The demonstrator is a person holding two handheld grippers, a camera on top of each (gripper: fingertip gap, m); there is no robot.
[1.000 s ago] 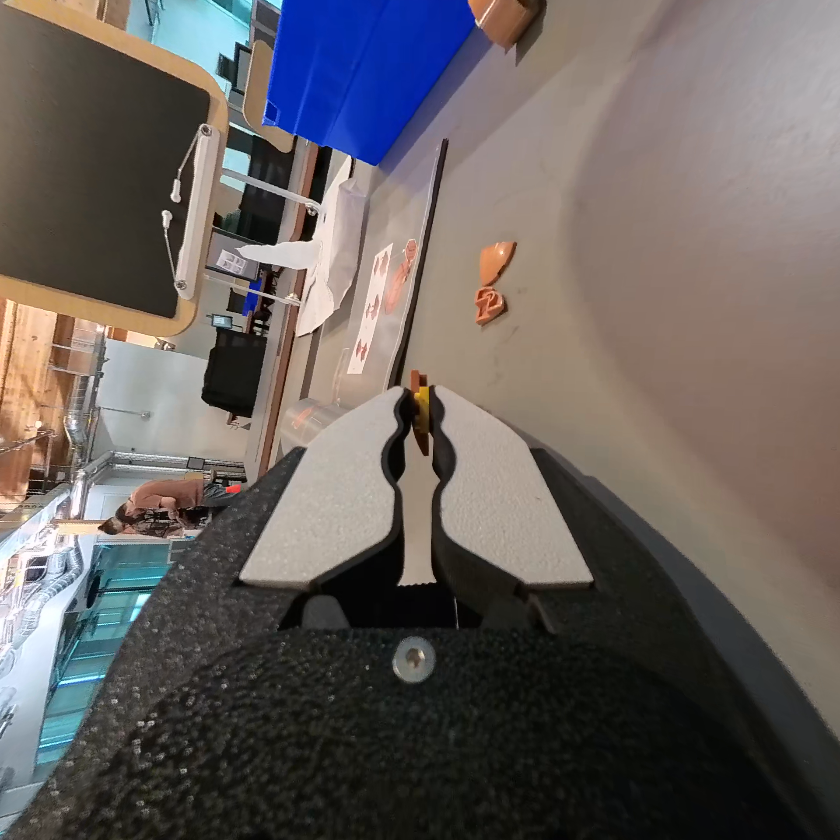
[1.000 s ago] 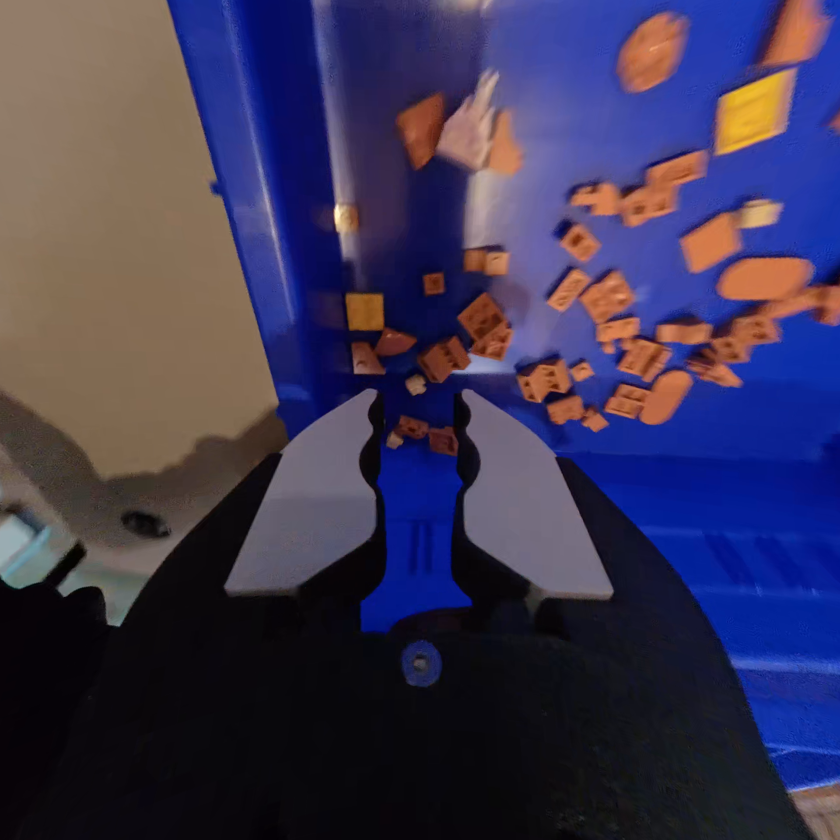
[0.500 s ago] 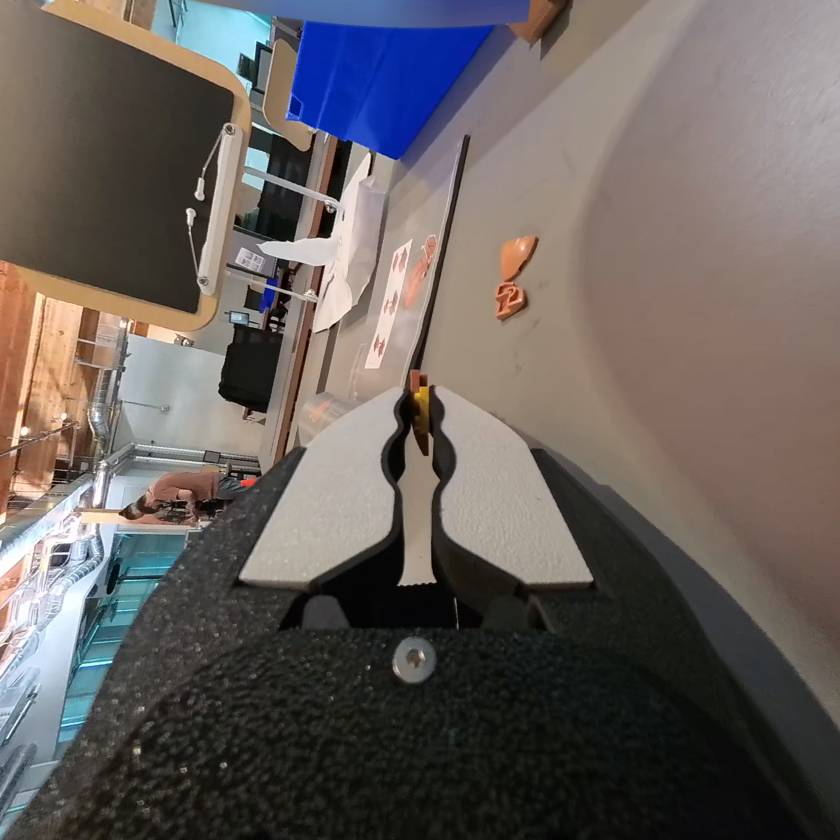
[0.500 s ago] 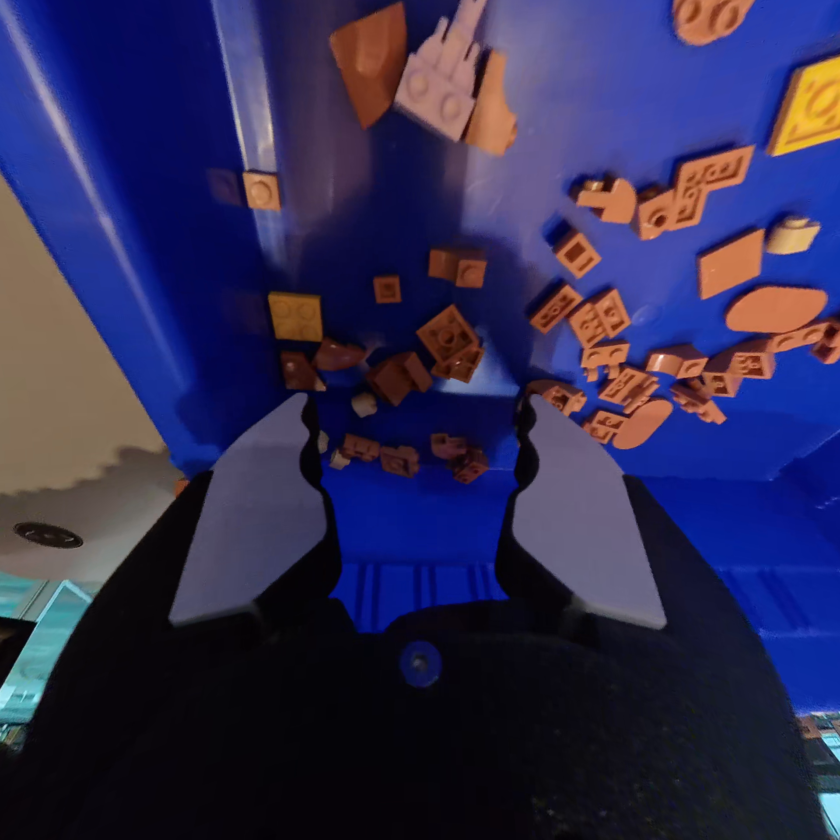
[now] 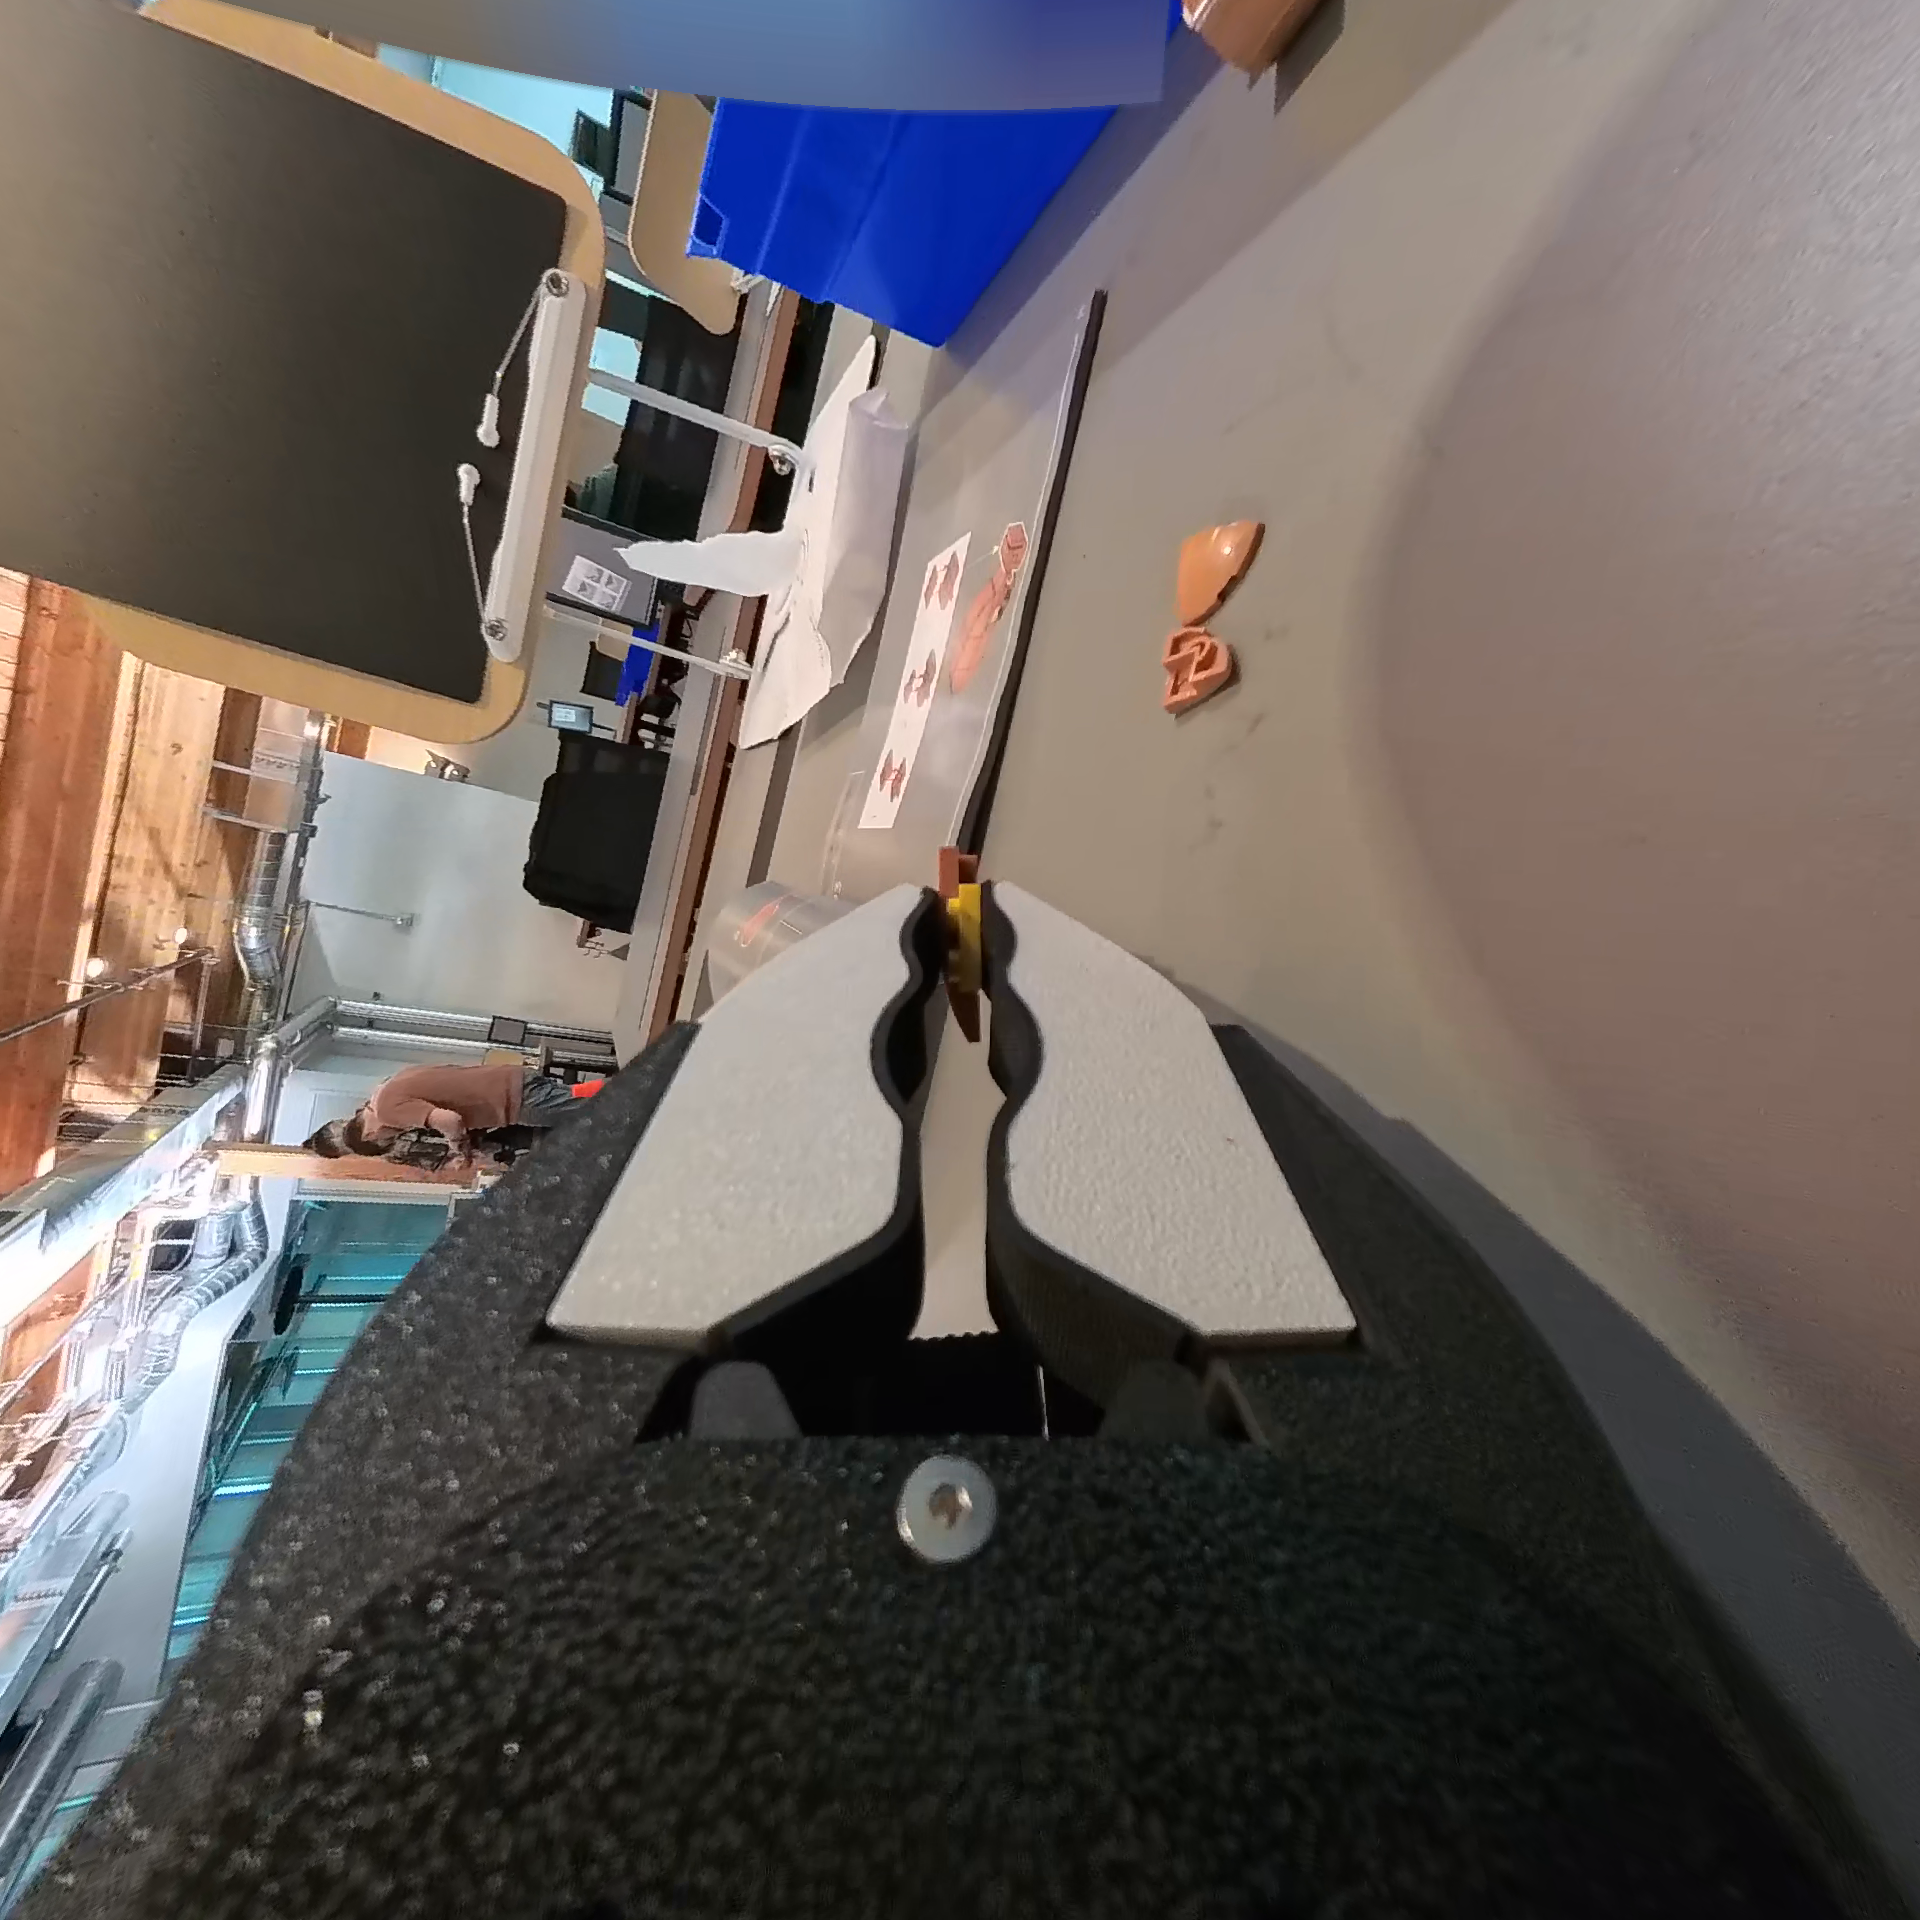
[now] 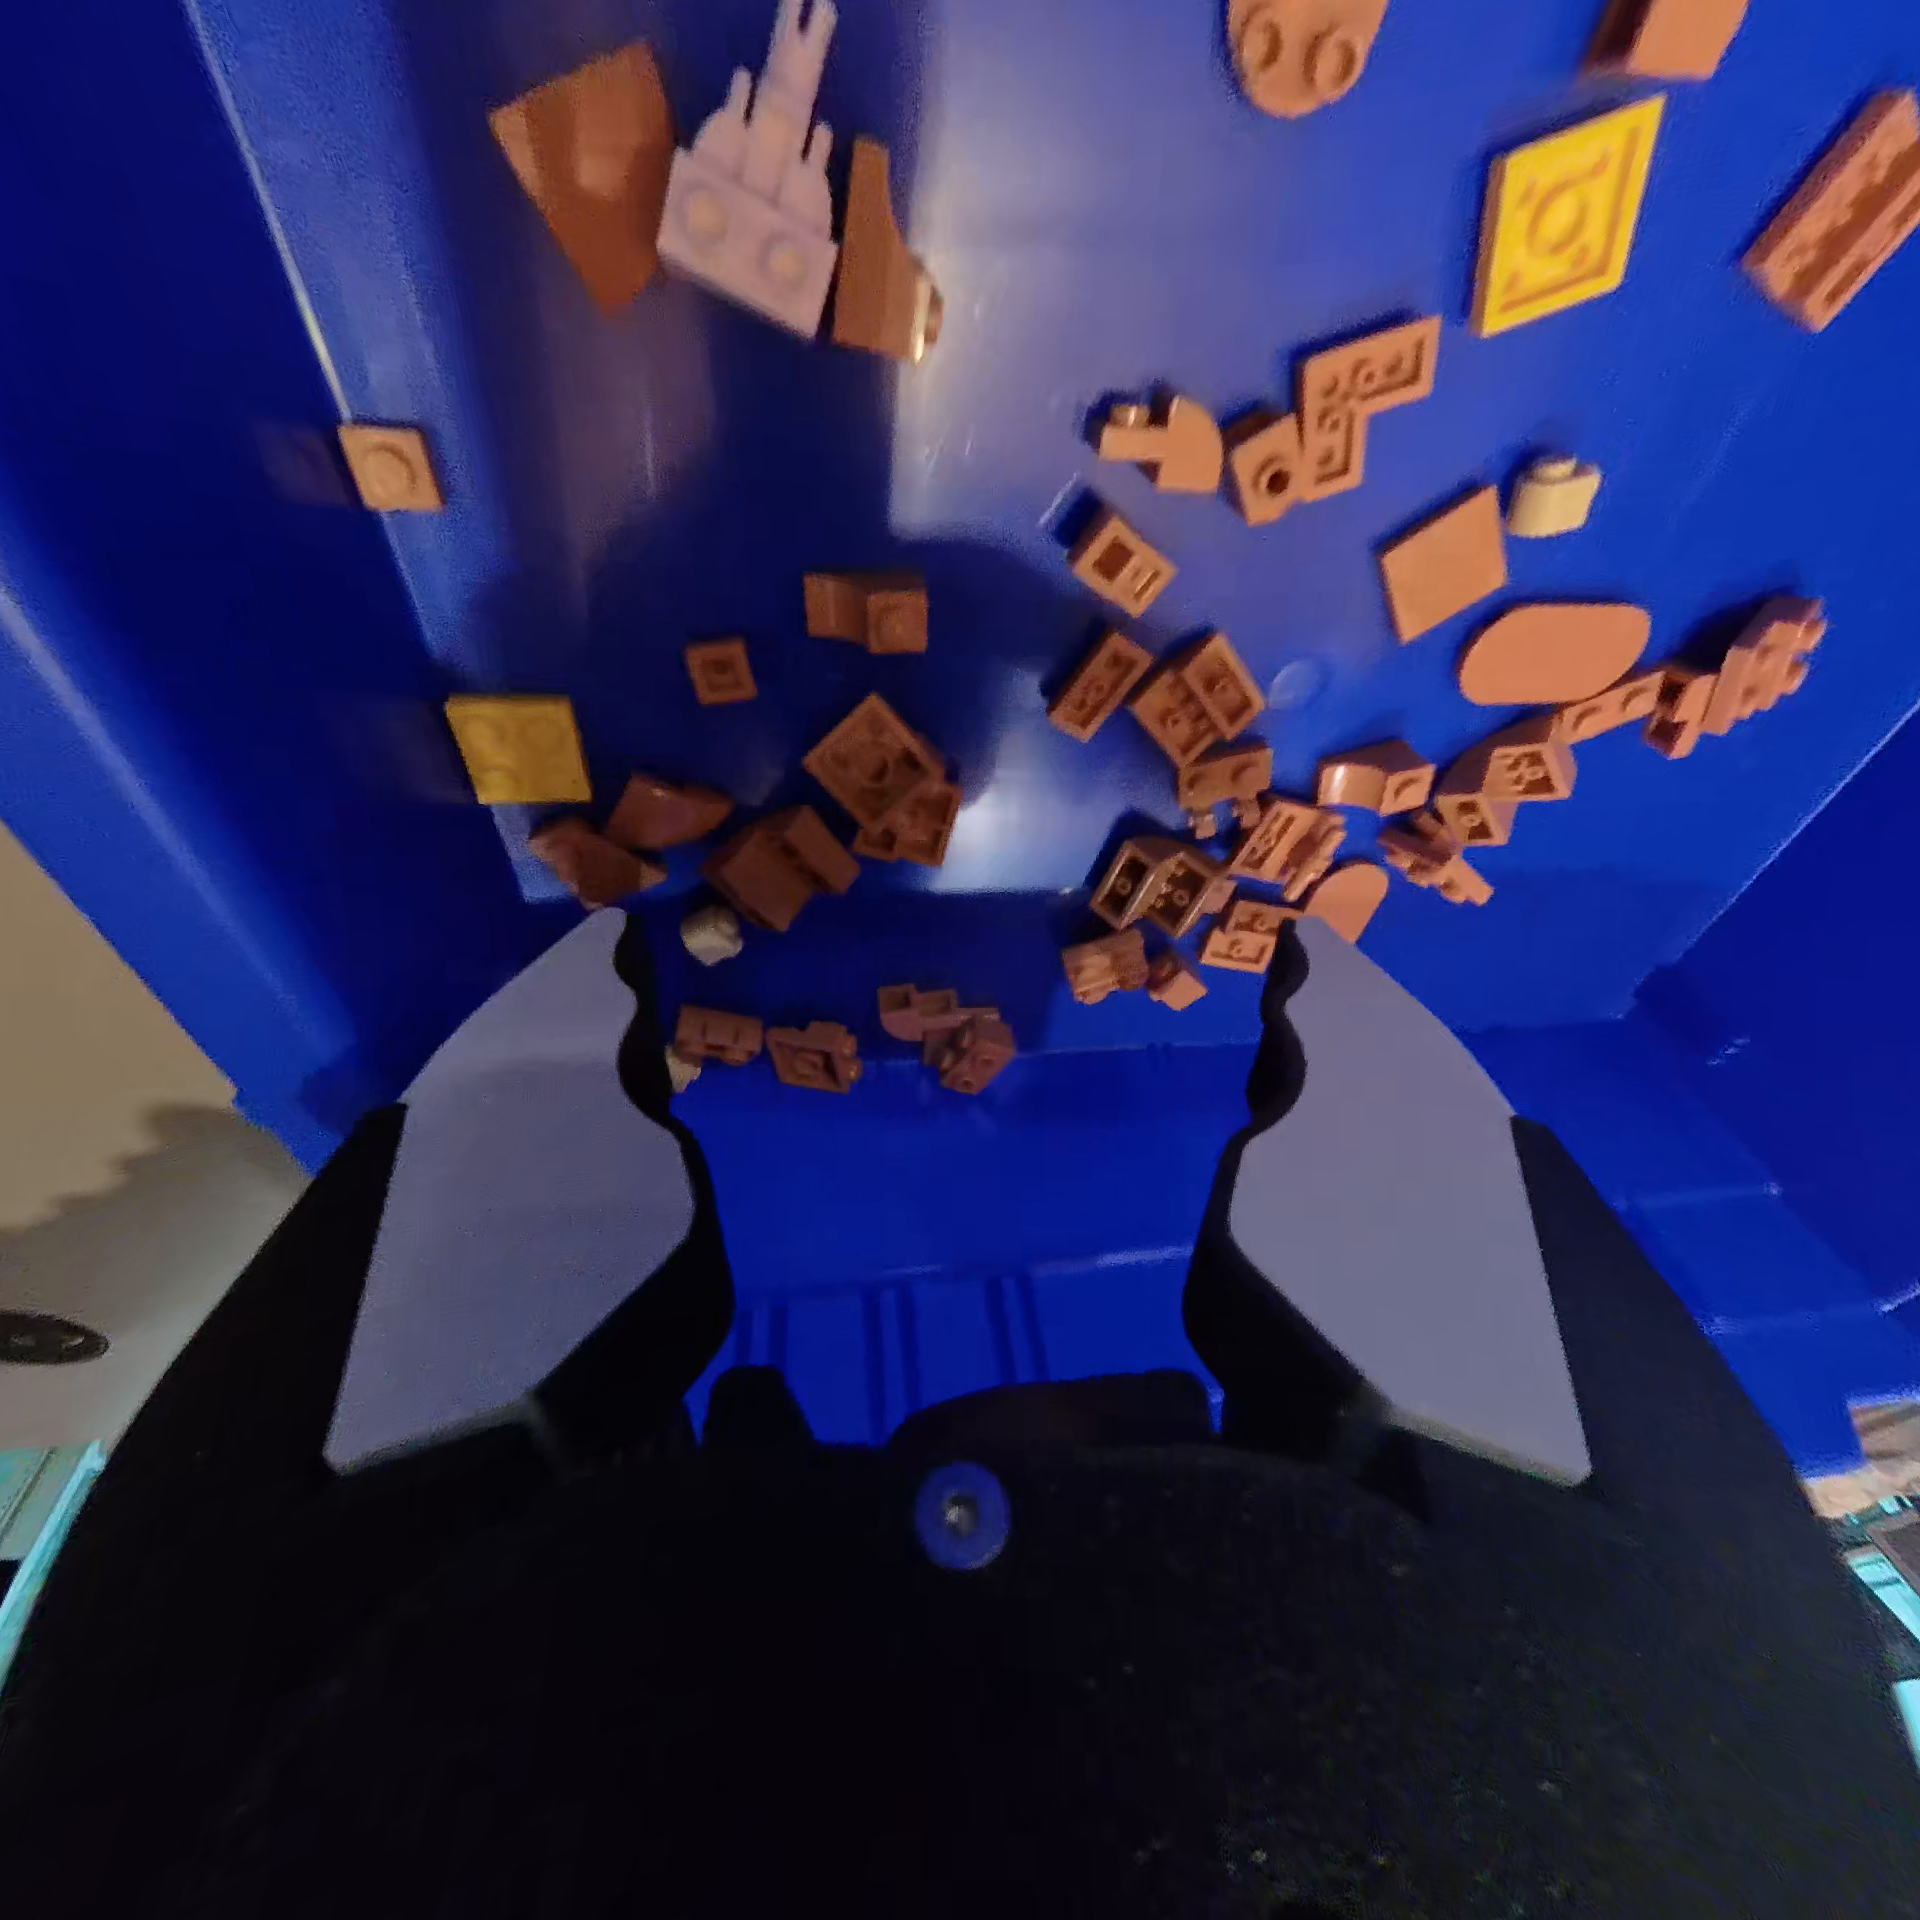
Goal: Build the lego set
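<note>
- While the left wrist view looks along a grey tabletop (image 5: 1455, 727) turned on its side, the right wrist view looks down into a blue bin (image 6: 1039, 468); only the left shows that bin's outside (image 5: 883, 208), at upper centre, and only the right shows what lies in it.
- At frame centre the left gripper (image 5: 961, 914) is clenched on a small stack of toy-brick pieces (image 5: 964, 940), a yellow piece against a thin reddish-brown one, both pads pressing it near the tips.
- Upper right of that gripper, two loose orange-brown pieces (image 5: 1205, 613) lie on the tabletop, well apart from the fingers.
- Left of them, a printed sheet (image 5: 925, 675) and crumpled white paper (image 5: 831, 540) sit beyond a dark strip (image 5: 1039, 582) on the table.
- In the right wrist view the right gripper (image 6: 951, 935) stands spread wide, gripping nothing, its fingers (image 6: 540, 1091) over the bin's near edge.
- Between and just beyond the tips lie a few small brown bricks (image 6: 831, 1039), not touched by either pad.
- Farther in, the bin floor carries many scattered brown and tan pieces (image 6: 1195, 707), thickest at centre and right.
- Among them are two yellow square plates, one at left (image 6: 517, 748) and one at upper right (image 6: 1564, 208).
- A pale lilac piece (image 6: 758, 208) lies at the top of the frame between two brown wedge pieces.
</note>
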